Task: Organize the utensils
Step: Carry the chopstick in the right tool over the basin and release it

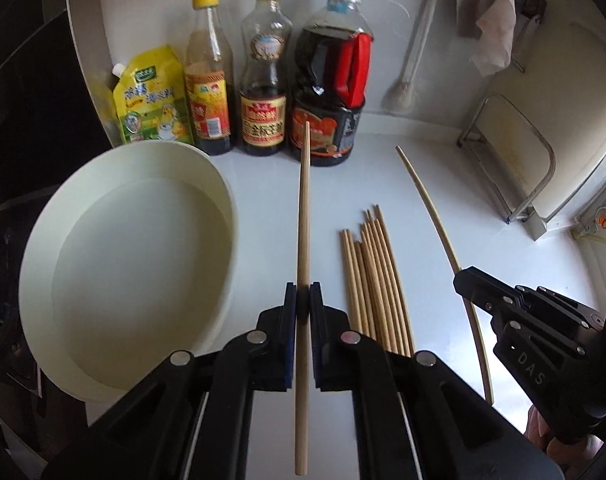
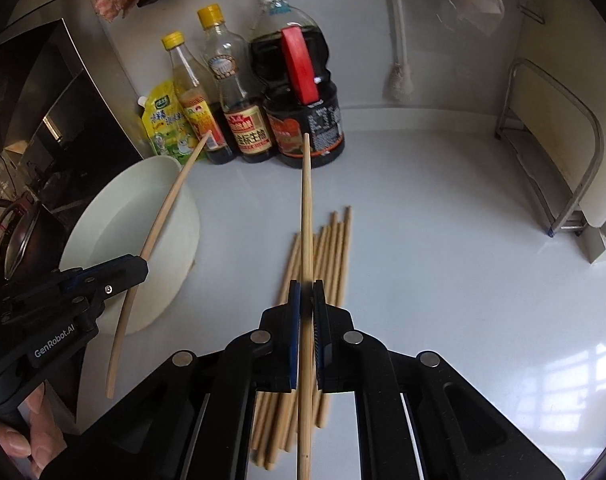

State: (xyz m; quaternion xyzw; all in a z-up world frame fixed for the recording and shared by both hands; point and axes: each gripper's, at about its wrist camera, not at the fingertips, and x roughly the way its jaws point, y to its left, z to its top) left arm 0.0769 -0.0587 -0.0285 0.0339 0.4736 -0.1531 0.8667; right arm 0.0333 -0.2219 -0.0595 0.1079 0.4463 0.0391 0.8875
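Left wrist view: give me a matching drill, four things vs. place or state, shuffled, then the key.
Things:
1. left gripper
2. right gripper
3. chopstick bundle
4. white bowl

States:
A. lying flat on the countertop, held by nothing
B. shut on one chopstick, beside the bowl
C. empty, left of the bundle, in front of the sauce bottles
D. shut on one chopstick, above the bundle

Pairs: 1-B, 2-D, 3-A, 4-C
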